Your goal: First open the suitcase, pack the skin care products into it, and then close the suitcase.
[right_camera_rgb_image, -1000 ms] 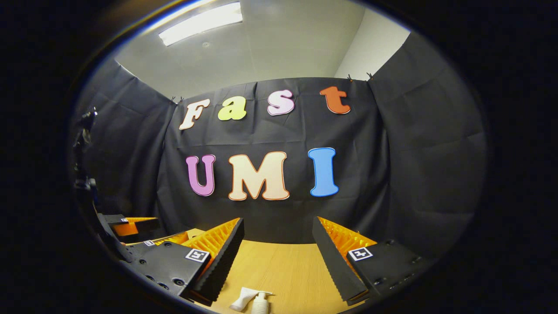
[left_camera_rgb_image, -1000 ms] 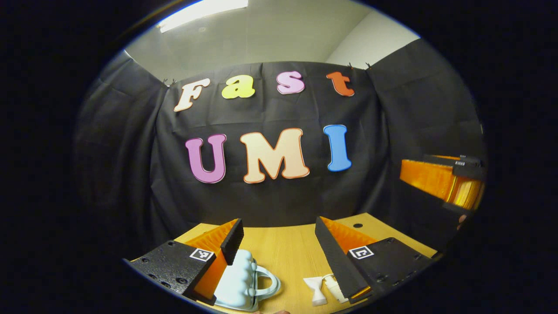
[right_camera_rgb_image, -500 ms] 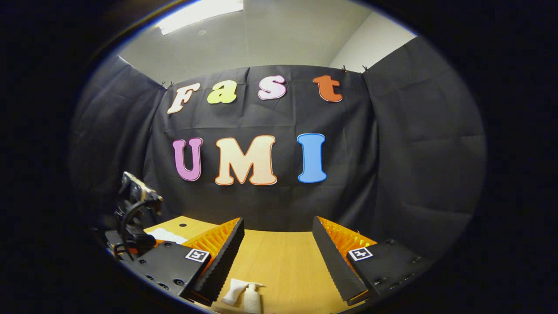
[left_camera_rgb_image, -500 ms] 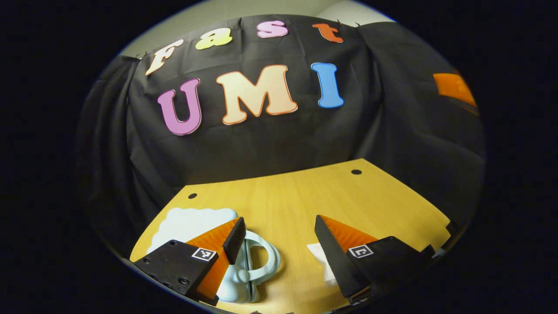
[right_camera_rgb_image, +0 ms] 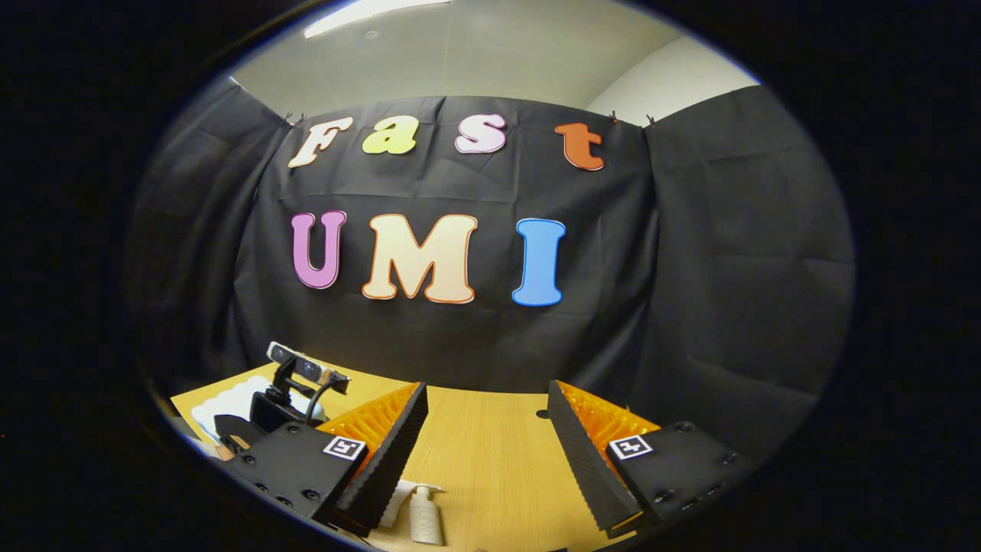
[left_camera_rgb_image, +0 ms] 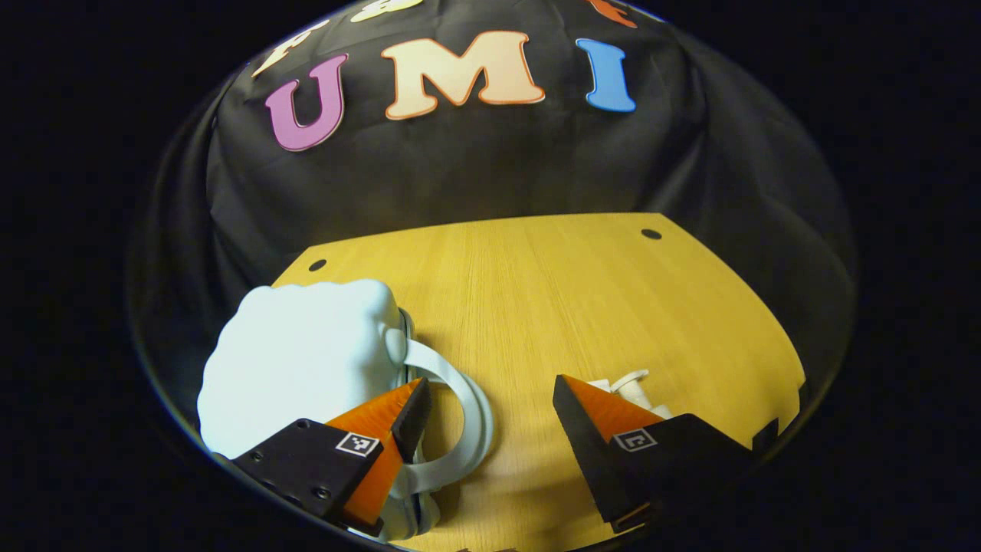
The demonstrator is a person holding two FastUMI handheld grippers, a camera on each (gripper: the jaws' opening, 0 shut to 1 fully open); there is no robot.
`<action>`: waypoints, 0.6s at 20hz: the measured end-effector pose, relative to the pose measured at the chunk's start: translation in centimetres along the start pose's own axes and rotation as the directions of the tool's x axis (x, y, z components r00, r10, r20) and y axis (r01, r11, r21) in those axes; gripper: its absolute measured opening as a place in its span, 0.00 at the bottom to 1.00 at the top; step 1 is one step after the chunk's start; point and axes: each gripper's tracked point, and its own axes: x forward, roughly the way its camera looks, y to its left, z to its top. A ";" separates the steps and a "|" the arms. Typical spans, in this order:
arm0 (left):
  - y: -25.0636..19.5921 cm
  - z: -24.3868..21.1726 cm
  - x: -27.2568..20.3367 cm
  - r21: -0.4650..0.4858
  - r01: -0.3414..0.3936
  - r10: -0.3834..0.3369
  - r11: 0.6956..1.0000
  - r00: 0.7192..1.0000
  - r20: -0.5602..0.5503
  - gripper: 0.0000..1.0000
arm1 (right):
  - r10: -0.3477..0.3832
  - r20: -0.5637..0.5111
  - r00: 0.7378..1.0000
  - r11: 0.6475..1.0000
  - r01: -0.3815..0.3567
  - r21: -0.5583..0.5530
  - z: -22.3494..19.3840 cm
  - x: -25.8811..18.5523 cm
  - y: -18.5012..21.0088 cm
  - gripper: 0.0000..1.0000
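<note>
The landmark here is the pale blue suitcase [left_camera_rgb_image: 303, 360], a small case with a bumpy, cloud-like shell that lies closed on the wooden table [left_camera_rgb_image: 552, 291], at the left part of it near the black cloth wall [left_camera_rgb_image: 475, 161]. In the left gripper view the left gripper [left_camera_rgb_image: 487, 399] hangs just above the table at the handle side of the suitcase. Its two fingers stand wide apart and they hold nothing. One finger is over the curved white handle [left_camera_rgb_image: 460, 399] of the suitcase, so that its tip covers a part of the handle loop, but I cannot tell if it touches the handle. The other finger is on the far side from the suitcase, well apart from it, and behind this finger a white pump bottle [left_camera_rgb_image: 632, 383] lies on the table; only its top part is seen. In the right gripper view the right gripper [right_camera_rgb_image: 487, 422] is farther from the suitcase and looks more toward the cloth wall than down. Its fingers are also spread wide, with nothing between them. Near its lower edge a pump bottle [right_camera_rgb_image: 424, 517] lies on the table, close to one finger. In this same view the suitcase [right_camera_rgb_image: 230, 402] appears as a pale shape at the left of the table, and in front of it is seen the left gripper's small camera [right_camera_rgb_image: 306, 372] on its black mount.
</note>
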 end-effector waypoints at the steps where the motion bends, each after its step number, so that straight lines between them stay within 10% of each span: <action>1: -0.2 -0.5 0.7 -0.002 0.009 -0.009 1.000 1.000 -0.029 0.95 | -0.002 -0.004 1.000 1.000 0.002 -0.005 0.0 0.0 0.1 0.99; 12: 0.1 -3.5 3.8 -0.003 -0.038 0.036 0.999 0.981 -0.188 0.88 | -0.003 0.006 1.000 0.999 0.003 -0.032 0.2 0.2 0.4 1.00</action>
